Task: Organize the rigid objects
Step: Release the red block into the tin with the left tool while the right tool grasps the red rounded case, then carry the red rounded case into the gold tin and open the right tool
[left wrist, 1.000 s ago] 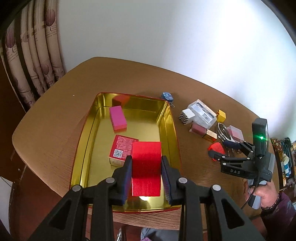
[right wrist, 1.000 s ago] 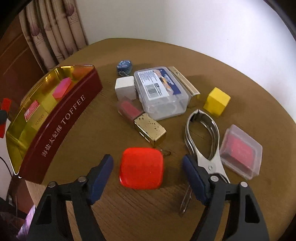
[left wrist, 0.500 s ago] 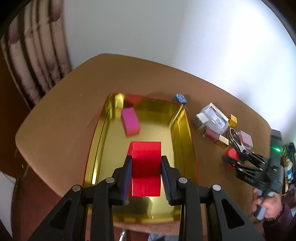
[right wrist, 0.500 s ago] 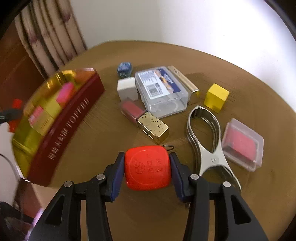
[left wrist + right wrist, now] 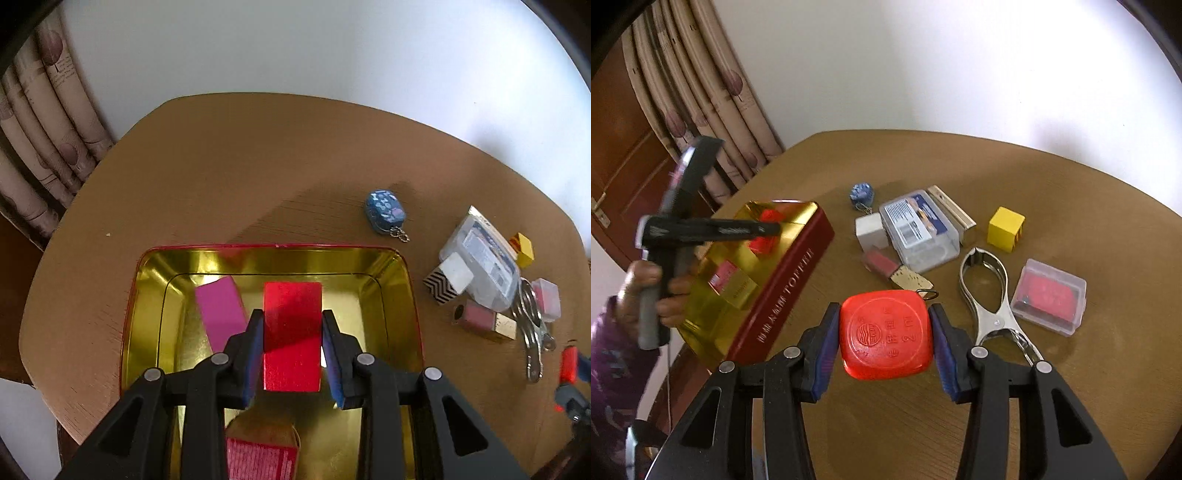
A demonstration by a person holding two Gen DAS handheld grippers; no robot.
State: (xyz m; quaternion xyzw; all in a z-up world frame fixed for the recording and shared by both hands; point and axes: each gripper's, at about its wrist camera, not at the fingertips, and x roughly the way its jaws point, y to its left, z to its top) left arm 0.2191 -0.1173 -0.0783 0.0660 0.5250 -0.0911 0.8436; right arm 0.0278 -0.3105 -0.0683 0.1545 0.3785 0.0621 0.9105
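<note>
Red block (image 5: pixel 291 332) is clamped by the left gripper (image 5: pixel 292 354) over the gold tin (image 5: pixel 402 295); release is probably next, while the right gripper (image 5: pixel 884 341) is clamped on the red tape measure (image 5: pixel 884 334).

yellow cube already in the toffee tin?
No, the yellow cube sits on the table, right of the clear case, outside the tin.

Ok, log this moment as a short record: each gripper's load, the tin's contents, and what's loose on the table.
left gripper: shut on red block, over the tin
right gripper: shut on red tape measure
tin: pink block, red carton
table: yellow cube, metal punch, clear case, blue keychain
</note>
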